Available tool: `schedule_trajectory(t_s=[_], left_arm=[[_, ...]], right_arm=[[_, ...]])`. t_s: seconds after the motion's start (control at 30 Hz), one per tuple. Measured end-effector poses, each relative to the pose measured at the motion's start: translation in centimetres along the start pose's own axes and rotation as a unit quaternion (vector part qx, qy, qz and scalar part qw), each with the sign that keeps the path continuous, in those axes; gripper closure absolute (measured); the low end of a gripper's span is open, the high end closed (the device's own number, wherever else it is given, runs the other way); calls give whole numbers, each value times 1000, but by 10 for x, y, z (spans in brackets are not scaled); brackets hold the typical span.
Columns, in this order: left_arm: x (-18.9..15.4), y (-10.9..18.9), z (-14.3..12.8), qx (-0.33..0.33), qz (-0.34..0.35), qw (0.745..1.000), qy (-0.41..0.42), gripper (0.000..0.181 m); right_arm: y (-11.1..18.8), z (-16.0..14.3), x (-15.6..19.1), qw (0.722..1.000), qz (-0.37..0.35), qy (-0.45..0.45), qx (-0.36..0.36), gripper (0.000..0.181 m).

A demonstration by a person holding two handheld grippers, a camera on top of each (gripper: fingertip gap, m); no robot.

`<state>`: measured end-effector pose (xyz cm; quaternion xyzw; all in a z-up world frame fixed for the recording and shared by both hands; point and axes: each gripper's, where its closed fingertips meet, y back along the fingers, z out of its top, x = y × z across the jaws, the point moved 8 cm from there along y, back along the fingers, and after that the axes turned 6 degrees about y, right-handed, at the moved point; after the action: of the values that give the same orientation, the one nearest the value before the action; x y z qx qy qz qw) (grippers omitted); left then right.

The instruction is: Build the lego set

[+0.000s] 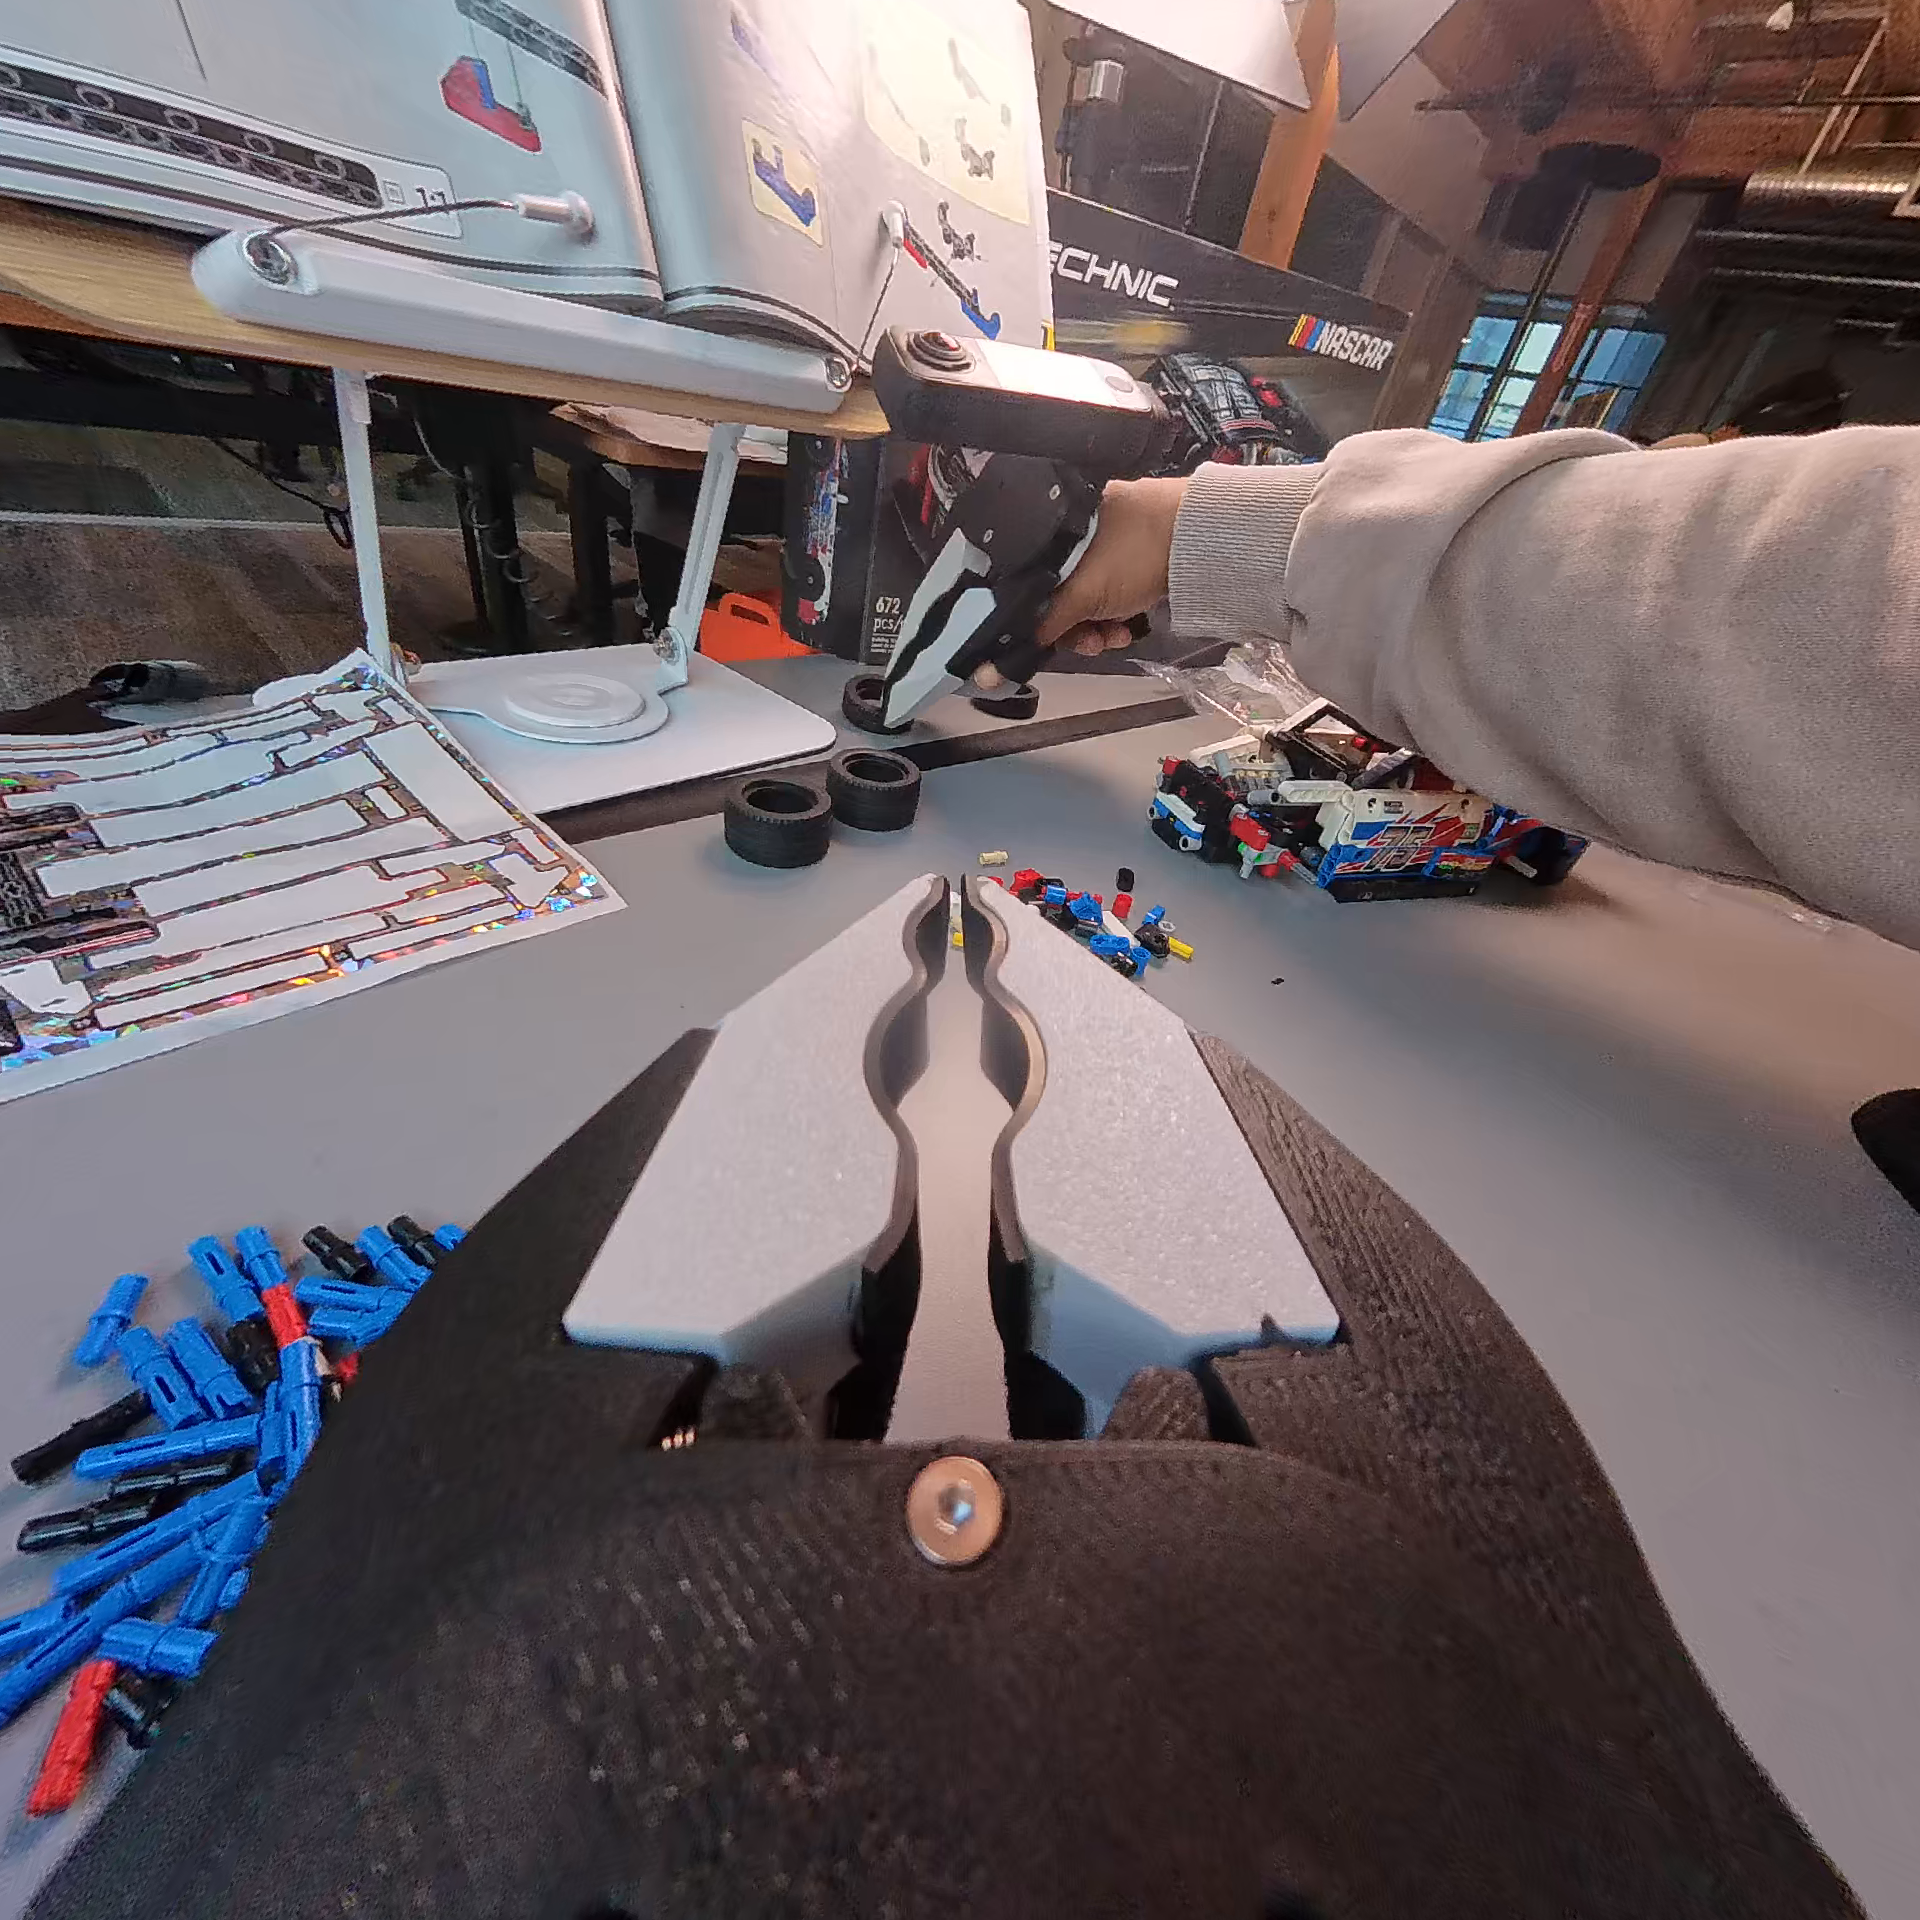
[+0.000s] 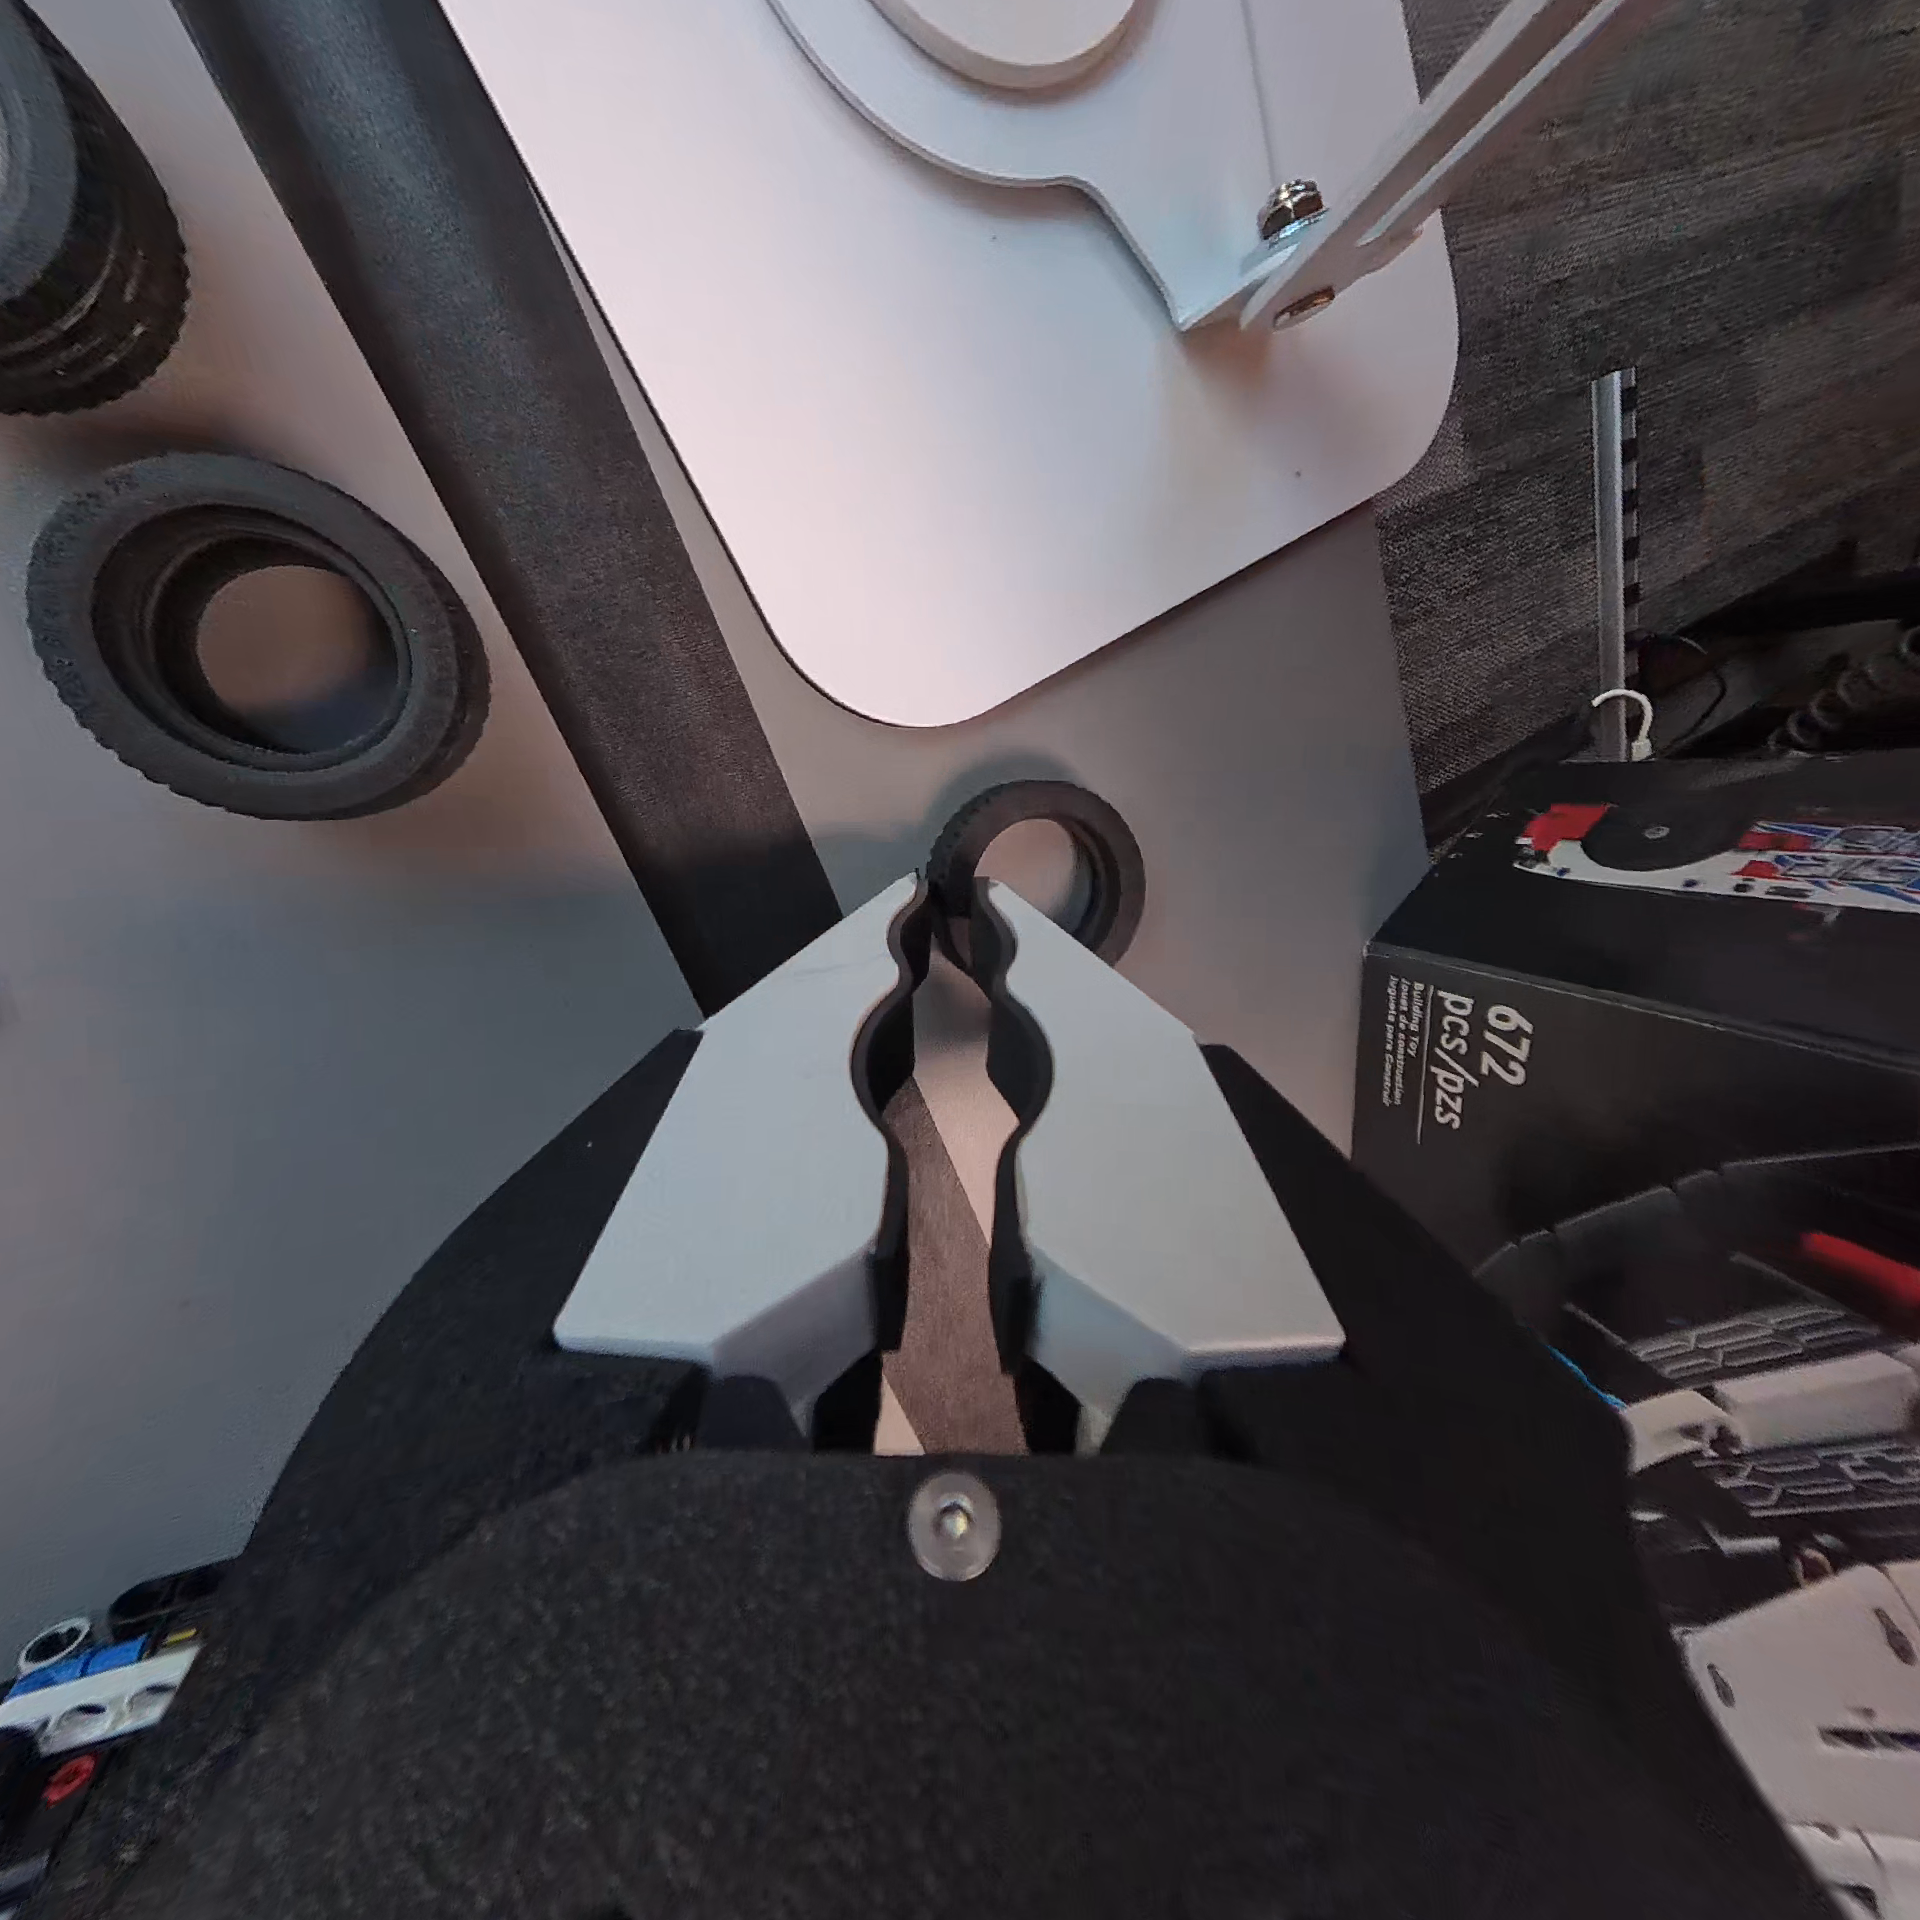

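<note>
Right gripper (image 2: 951, 894): jaws pinch tyre (image 2: 1049, 862) wall; lift straight, carry to car (image 1: 1351, 821); left gripper (image 1: 956, 899): jaws closed, empty.

A grey table (image 1: 1455, 1195) fills the lower frame. At upper right stand brick walls (image 1: 1766, 62), wooden posts (image 1: 1288, 156) and a blue-lit window (image 1: 1538, 364). Grey carpet (image 2: 1662, 312) shows at upper right of the right wrist view.

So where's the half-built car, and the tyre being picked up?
Half-built car (image 1: 1351, 821), left wrist view, on its white and blue side panel.
Tyre (image 2: 1117, 862), right wrist view, on its black rim, right of the fingers.
</note>
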<state>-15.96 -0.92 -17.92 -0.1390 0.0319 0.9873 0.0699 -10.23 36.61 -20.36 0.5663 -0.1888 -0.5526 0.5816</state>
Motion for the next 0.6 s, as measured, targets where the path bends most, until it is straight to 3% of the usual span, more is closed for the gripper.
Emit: schedule_trajectory(t_s=[0.03,0.23,0.37,0.5,0.6], left_arm=[[1,0,1,-2,1,1000,5,181],[3,2,4,-14,17,1000,3,177],[2,2,4,-8,42,999,-28,171],[2,5,2,7,80,995,-65,158],[4,4,1,20,95,992,-74,149]], right_arm=[[3,1,2,1000,15,3,0,177],[47,10,46,994,90,59,-10,178],[38,0,69,993,95,72,11,175],[43,-6,59,996,81,33,-27,153],[57,-20,27,998,40,-22,-44,151]])
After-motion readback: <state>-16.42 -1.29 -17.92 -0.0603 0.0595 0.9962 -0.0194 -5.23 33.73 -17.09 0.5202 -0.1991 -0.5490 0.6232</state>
